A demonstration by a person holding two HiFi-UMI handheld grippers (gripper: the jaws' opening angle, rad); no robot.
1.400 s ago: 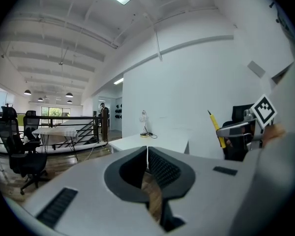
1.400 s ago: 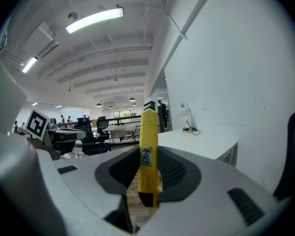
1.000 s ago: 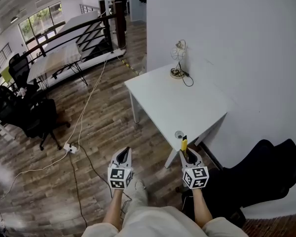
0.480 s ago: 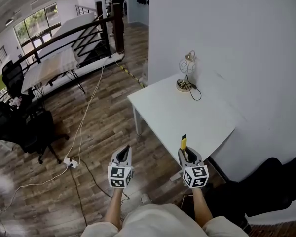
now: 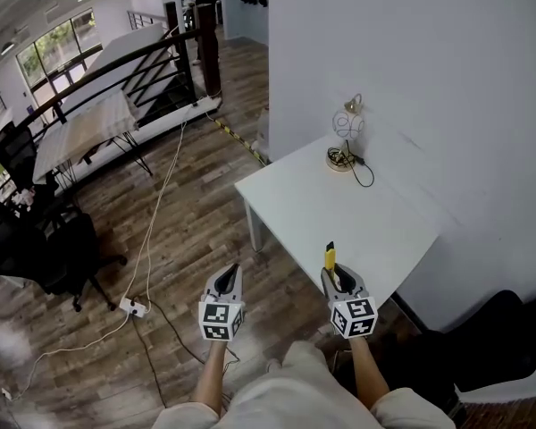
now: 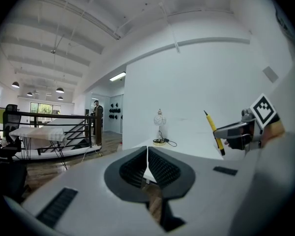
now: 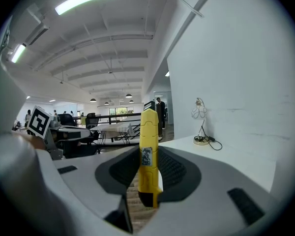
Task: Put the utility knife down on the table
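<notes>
Gripping the yellow utility knife (image 7: 148, 156), the right tool (image 5: 333, 274) hangs beside the white counter (image 5: 339, 208), while the left tool (image 5: 230, 276) is closed, empty.

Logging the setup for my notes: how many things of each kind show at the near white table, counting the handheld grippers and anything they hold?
Handheld two-jaw grippers: 2 (left gripper, right gripper)
Yellow utility knife, clamped in the right gripper: 1
White rectangular table: 1
Wire-globe table lamp with black cord: 1
Total: 5
</notes>
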